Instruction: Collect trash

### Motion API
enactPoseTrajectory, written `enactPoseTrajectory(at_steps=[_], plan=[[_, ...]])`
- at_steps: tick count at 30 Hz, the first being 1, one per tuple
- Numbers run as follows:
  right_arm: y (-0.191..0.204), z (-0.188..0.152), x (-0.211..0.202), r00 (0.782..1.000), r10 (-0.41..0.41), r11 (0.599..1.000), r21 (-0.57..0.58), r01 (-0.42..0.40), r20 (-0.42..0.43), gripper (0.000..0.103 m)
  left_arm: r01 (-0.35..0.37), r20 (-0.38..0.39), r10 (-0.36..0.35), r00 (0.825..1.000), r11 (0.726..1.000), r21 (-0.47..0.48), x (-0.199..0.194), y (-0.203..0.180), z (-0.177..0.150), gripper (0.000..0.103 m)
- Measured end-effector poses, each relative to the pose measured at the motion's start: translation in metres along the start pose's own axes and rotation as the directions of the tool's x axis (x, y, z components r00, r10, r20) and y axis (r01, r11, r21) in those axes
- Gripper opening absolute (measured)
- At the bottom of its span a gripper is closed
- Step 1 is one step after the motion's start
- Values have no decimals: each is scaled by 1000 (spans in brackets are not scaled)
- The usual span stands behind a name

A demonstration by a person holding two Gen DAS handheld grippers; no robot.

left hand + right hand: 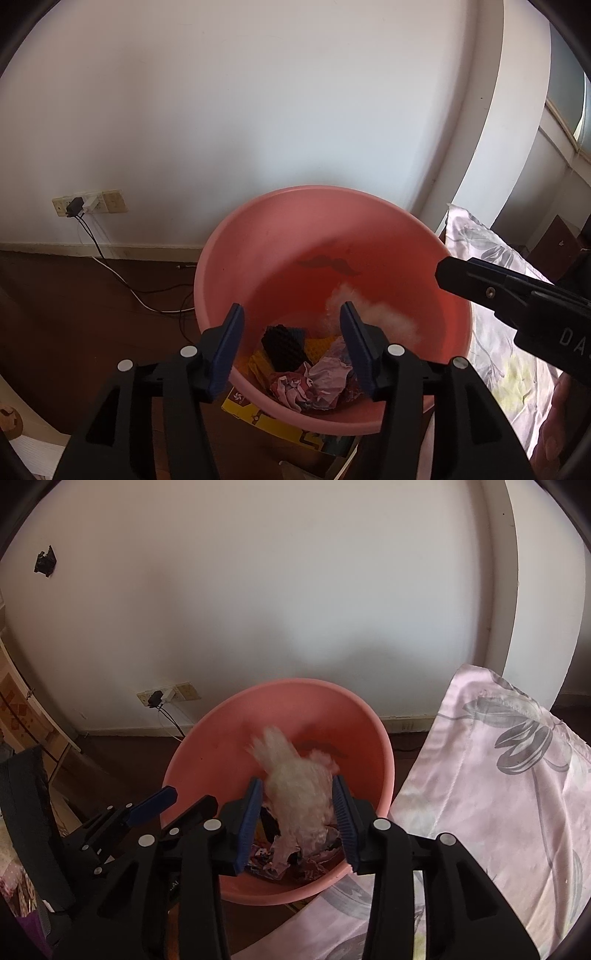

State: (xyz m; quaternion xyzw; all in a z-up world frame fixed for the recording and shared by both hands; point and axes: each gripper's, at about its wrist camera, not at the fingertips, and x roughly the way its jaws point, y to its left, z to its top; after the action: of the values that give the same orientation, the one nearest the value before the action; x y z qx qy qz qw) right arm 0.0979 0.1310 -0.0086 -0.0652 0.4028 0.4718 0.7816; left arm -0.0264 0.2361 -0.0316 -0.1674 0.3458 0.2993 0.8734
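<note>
Pink basin [221, 738] w/ trash, white fluff [299, 794] blurred between spread right gripper [299, 812] jaws, left gripper [291, 350] jaws spread, nothing held, "DA" legible on right gripper body.

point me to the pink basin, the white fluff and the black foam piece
pink basin [258, 236]: left wrist view, inner back wall.
white fluff [299, 794]: right wrist view, middle of tuft.
black foam piece [282, 347]: left wrist view, ridged top.

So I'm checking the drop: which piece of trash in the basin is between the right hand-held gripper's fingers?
The white fluffy tuft, blurred between the open right hand-held gripper; the black foam and crumpled paper lie below.
</note>
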Motion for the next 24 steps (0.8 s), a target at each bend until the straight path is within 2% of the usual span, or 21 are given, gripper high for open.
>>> enactPoseTrajectory(at_steps=[13, 17, 24], plan=[[-2, -8, -27, 1000, -14, 1000, -16, 14, 7, 41, 43, -6, -43, 999, 999, 0, -9, -4, 3, 62], [1, -18, -36, 999, -35, 998, -43, 35, 17, 48, 54, 1, -54, 999, 999, -1, -16, -7, 4, 64], [-1, -33, -59, 997, -55, 997, -52, 58, 55, 48, 78, 24, -78, 997, 997, 6, -32, -13, 5, 66]])
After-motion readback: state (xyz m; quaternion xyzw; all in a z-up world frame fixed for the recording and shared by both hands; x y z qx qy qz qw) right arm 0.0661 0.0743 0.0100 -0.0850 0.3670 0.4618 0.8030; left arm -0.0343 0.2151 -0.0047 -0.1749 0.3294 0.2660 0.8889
